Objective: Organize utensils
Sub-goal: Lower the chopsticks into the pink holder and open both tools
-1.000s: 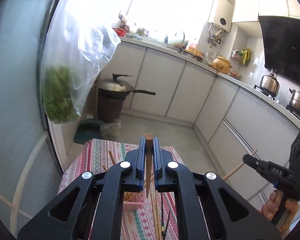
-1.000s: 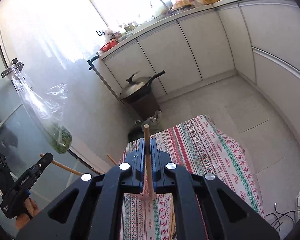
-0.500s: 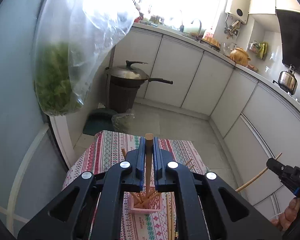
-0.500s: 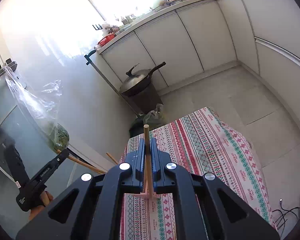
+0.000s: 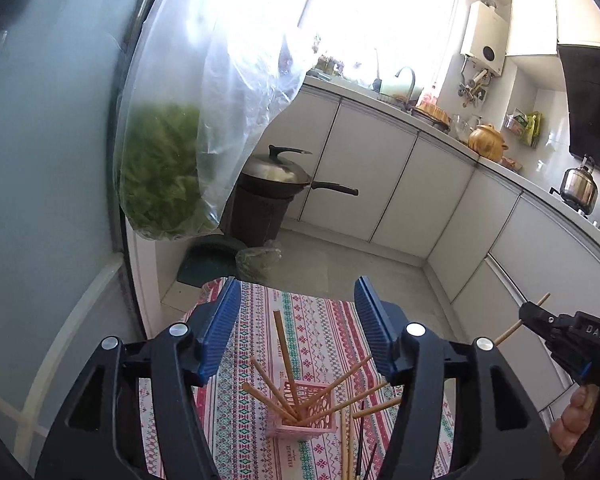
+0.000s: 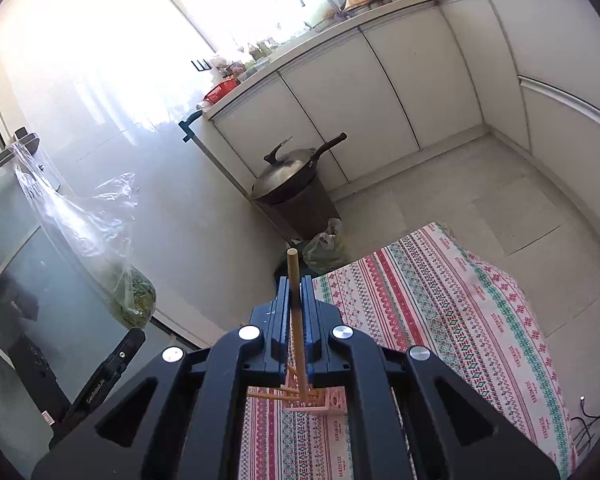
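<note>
A pink lattice utensil holder [image 5: 305, 416] stands on the patterned tablecloth [image 5: 320, 328] and holds several wooden chopsticks [image 5: 283, 354] fanned out. My left gripper [image 5: 296, 312] is open and empty, above the holder. My right gripper [image 6: 296, 300] is shut on one wooden chopstick [image 6: 295, 280], held upright above the holder [image 6: 320, 400]. The right gripper also shows at the right edge of the left wrist view [image 5: 556, 330]. More chopsticks [image 5: 346, 448] lie on the cloth beside the holder.
A clear bag of greens [image 5: 168, 168] hangs from a door handle at the left. A lidded wok [image 5: 278, 174] sits on a dark bin on the floor. White cabinets [image 5: 380, 184] line the far side. The cloth-covered table [image 6: 460, 304] ends just ahead.
My left gripper has opened and the chopstick it held now stands in the pink holder. Both grippers have moved over the holder. The right gripper still grips its chopstick.
</note>
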A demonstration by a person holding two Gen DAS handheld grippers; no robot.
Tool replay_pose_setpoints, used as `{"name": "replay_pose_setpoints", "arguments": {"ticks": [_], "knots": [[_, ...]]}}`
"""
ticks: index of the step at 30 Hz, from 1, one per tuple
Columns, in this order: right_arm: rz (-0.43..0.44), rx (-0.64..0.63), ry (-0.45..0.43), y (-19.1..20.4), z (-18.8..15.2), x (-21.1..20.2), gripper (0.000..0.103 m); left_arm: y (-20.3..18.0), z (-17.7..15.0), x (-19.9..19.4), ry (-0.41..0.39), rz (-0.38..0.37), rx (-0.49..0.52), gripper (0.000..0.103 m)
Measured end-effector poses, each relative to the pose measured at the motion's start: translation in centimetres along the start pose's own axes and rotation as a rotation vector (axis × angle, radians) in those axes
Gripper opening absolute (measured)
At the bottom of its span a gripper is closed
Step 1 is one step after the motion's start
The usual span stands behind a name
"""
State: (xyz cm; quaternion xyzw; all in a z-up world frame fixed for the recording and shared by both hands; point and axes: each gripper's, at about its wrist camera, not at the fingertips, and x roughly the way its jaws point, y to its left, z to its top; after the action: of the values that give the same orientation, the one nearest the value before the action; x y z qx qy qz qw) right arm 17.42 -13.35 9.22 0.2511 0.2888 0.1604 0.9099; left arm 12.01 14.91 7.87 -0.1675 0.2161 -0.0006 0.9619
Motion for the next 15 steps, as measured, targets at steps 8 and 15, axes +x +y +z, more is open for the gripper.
{"name": "replay_pose_setpoints", "arguments": {"ticks": [8, 15], "knots": [[-0.026, -0.024, 0.022, 1.9, -0.7, 4.1, 0.006, 1.0, 0.9, -1.1, -0.011, -0.009, -0.02, 0.059], [-0.05, -0.024, 0.063, 2.0, -2.4, 8.6, 0.01, 1.0, 0.3, 0.2, 0.036, 0.011, 0.002, 0.059]]}}
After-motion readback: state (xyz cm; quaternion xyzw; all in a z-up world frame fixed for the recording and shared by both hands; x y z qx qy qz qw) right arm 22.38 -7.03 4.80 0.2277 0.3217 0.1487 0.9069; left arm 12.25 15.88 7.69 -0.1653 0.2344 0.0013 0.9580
